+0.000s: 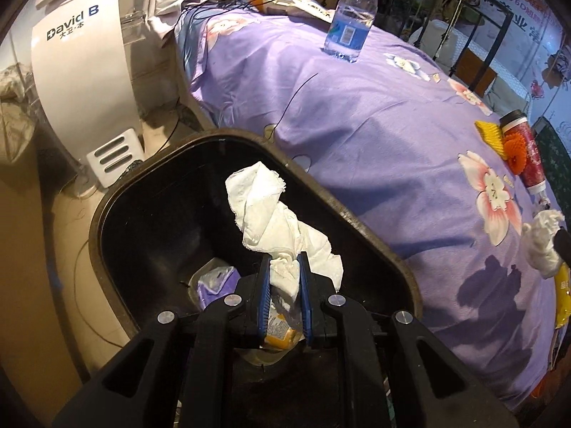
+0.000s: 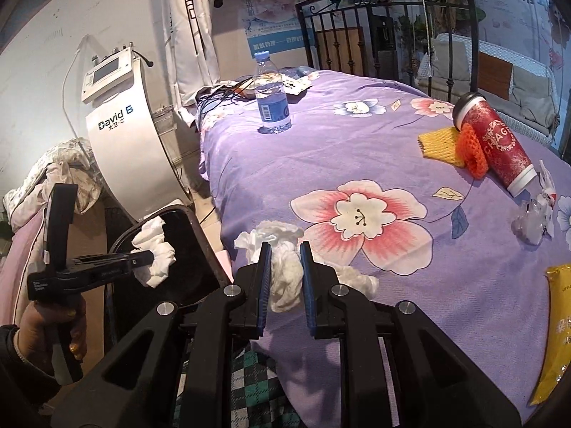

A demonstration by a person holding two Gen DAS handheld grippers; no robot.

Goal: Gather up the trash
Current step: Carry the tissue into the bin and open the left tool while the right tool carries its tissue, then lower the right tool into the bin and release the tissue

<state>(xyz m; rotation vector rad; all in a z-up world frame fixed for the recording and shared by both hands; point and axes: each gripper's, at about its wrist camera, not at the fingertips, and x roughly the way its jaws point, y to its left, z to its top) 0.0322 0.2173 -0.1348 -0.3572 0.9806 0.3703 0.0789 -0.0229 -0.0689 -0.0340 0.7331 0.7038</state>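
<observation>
Two grippers: each clamps a tissue.
Left gripper (image 1: 283, 267): pinches white tissue (image 1: 274, 214) directly above the bin (image 1: 117, 192).
Right gripper (image 2: 284, 260): grips crumpled tissue (image 2: 285, 274) on the bedspread (image 2: 357, 142), right of the bin.

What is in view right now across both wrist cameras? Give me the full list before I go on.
Crumpled white tissue: one, white, held over the bin by the left gripper.
Crumpled white tissue wad: one, white, on the bedspread, between the right gripper's fingers.
Black plastic trash bin: one, black, on the floor beside the bed; wrappers inside.
Clear plastic water bottle: one, blue cap and label, upright on the far bedspread.
Red paper cup: one, lying on its side.
Foam fruit nets: two, yellow and orange, against the cup.
Clear crumpled wrapper: one, near the cup's base.
Yellow snack packet: one, right edge.
Purple floral bedspread: one.
White machine: one, beside the bed.
Left gripper: shut on tissue.
Right gripper: around the wad.
</observation>
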